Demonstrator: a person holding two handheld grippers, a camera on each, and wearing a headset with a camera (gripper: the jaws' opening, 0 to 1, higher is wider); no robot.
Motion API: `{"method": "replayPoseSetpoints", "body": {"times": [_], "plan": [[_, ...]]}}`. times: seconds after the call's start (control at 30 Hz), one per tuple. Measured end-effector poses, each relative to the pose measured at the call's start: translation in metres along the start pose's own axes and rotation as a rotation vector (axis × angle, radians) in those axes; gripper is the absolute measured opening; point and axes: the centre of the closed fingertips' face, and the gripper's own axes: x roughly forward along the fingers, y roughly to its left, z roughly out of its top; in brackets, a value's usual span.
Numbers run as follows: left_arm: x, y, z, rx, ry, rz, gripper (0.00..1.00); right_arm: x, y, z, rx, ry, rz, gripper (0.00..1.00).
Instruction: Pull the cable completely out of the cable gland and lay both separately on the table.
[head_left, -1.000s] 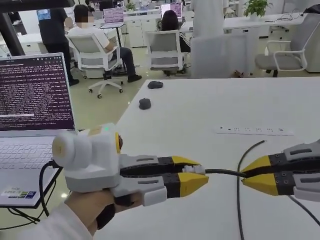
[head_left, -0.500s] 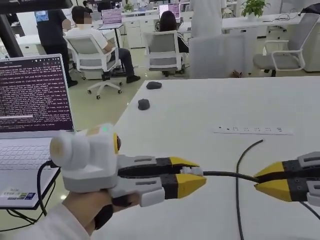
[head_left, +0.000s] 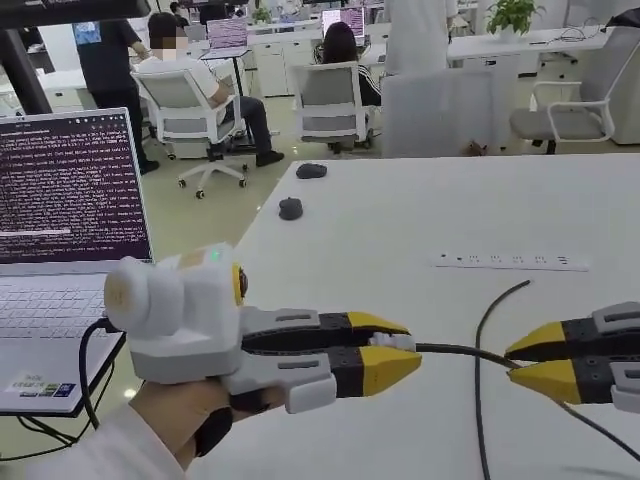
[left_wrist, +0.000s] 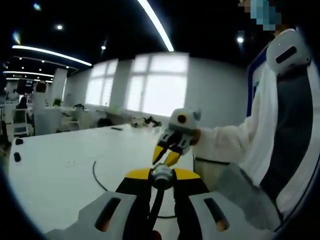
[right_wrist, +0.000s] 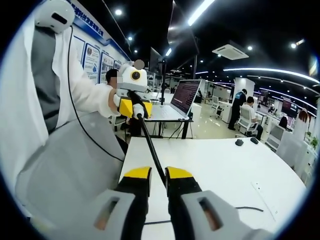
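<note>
While pinching the cable gland (head_left: 398, 341) between jaws pressed together on it, holds the left gripper (head_left: 410, 350) in the air across the left edge of the table (head_left: 400, 220), near the front corner, tips over the surface, with the open laptop (head_left: 70, 180) further left. In the left gripper view: gland seated at the jaw tips, a dark strand running back from it between the jaws, probably cable not yet drawn through. Rightward from the gland's mouth, a straight, taut stretch of black cable (head_left: 460, 350) above the front edge. Ends in the right gripper (head_left: 510, 362), squeezed tight on the cable itself, toward the front right corner. Beyond that, slack cable looping on the table, free end lying just short of the power strip (head_left: 510, 262).

Compared with a second ago: tips once almost touching, now well apart, with far more cable bared between them; hardly any further gain over the last half second. Points to a pull under way and working, yet unfinished: cable still entering the gland, neither piece laid down. Calls for more draw to the right, perhaps after regripping nearer the gland.
</note>
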Motion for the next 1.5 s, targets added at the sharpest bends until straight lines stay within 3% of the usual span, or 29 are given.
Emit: {"method": "replayPoseSetpoints", "body": {"times": [0.17, 0.4, 0.6, 0.73, 1.03, 1.5], "plan": [[0.004, -0.002, 0.000, -0.007, 0.000, -0.006, 0.17, 0.008, 0.003, 0.016, -0.030, -0.023, 0.009, 0.17], [0.009, -0.005, -0.001, -0.010, 0.000, -0.018, 0.17, 0.031, 0.020, 0.035, -0.096, -0.044, 0.090, 0.19], [0.011, -0.007, -0.003, -0.012, 0.005, -0.023, 0.17, 0.038, 0.022, 0.041, -0.108, -0.058, 0.115, 0.16], [0.012, -0.008, -0.004, -0.016, 0.002, -0.024, 0.17, 0.039, 0.027, 0.042, -0.108, -0.060, 0.149, 0.07], [0.013, -0.007, -0.004, -0.023, -0.002, -0.025, 0.17, 0.040, 0.028, 0.038, -0.111, -0.050, 0.149, 0.05], [0.001, -0.001, -0.004, -0.033, -0.002, -0.003, 0.17, 0.029, 0.015, 0.023, -0.067, -0.030, 0.090, 0.06]]}}
